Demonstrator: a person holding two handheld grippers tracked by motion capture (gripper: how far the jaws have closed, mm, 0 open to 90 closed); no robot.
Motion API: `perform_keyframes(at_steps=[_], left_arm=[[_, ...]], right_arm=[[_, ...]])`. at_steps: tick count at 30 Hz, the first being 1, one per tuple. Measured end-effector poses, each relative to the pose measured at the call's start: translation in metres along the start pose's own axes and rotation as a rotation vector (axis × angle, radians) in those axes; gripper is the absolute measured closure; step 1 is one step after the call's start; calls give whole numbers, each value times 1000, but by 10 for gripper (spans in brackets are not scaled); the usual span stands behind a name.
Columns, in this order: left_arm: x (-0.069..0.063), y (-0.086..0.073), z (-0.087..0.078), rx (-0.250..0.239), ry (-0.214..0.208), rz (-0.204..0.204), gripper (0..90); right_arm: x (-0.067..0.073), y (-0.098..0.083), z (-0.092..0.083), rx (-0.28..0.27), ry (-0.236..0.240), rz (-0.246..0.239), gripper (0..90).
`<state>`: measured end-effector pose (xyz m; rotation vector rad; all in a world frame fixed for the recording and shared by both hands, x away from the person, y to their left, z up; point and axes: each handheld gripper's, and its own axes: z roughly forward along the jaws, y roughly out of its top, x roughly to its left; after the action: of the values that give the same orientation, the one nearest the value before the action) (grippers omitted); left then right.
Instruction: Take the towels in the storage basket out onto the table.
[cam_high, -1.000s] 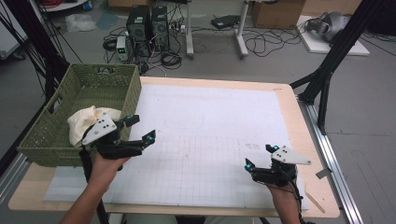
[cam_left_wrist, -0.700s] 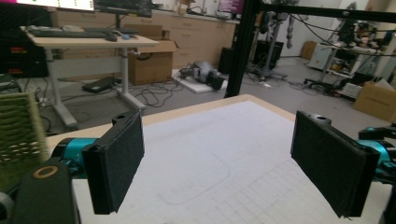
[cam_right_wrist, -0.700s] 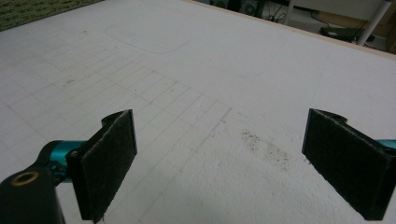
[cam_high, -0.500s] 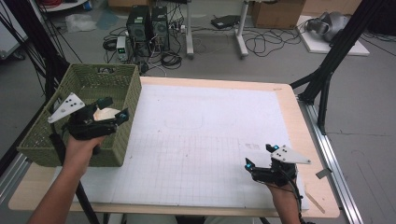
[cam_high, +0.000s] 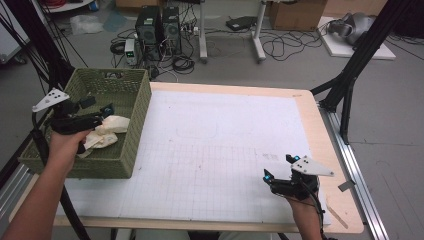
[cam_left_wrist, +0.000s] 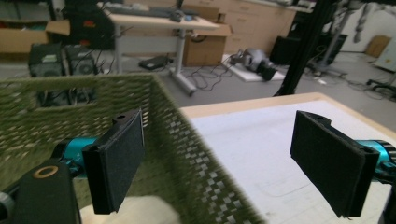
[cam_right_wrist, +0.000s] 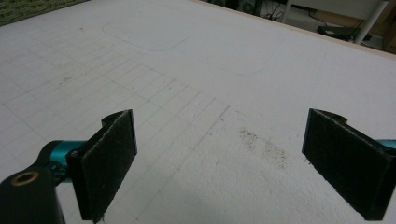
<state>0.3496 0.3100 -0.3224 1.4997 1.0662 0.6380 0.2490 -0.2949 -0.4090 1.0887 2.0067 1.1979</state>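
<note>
Left hand-held gripper (cam_high: 97, 105): released, jaws standing wide apart with nothing between them. In the left gripper view one jaw sits inside the green woven basket (cam_high: 135, 130) and the other outside it, so the jaws straddle the basket's right-hand wall. It hangs above the basket interior, at the left edge of the surface (cam_high: 225, 150).

Cream cloth (cam_high: 107, 131): lying crumpled inside the basket, against the right-hand wall and towards the near end, just below the left gripper. No contact between jaws and cloth is visible — a pale patch of it shows at the bottom of the left gripper view, beneath the jaws rather than in them.

Right hand-held gripper (cam_high: 277, 167): released also, jaws wide, empty. It rests low near the front right corner of the surface, pointing across the white gridded mat; a faint dark smudge on the mat lies just ahead of it.

Assessment: the work in hand appears to be stowing the cloth in the basket. Judged from the present layout, that is substantially done — the cloth is contained and let go. No further loose items are seen on the surface. What appears to remain is lifting the left gripper clear of the basket wall.
</note>
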Motion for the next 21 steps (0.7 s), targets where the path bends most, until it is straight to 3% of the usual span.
perform_keyframes(at_steps=[3, 5, 13, 18, 21], left_arm=[[14, -5, 6, 66, 21, -9, 180], [24, -10, 12, 127, 51, -11, 179], [52, -21, 26, 286, 161, -14, 208], [63, -30, 34, 382, 206, -32, 226], [68, -37, 43, 466, 253, -23, 207]], right_arm=[[1, 0, 2, 8, 1, 4, 93], [1, 0, 3, 12, 3, 0, 93], [1, -1, 2, 14, 0, 5, 93], [2, -1, 3, 16, -2, 1, 92], [2, -1, 4, 19, 0, -3, 93]])
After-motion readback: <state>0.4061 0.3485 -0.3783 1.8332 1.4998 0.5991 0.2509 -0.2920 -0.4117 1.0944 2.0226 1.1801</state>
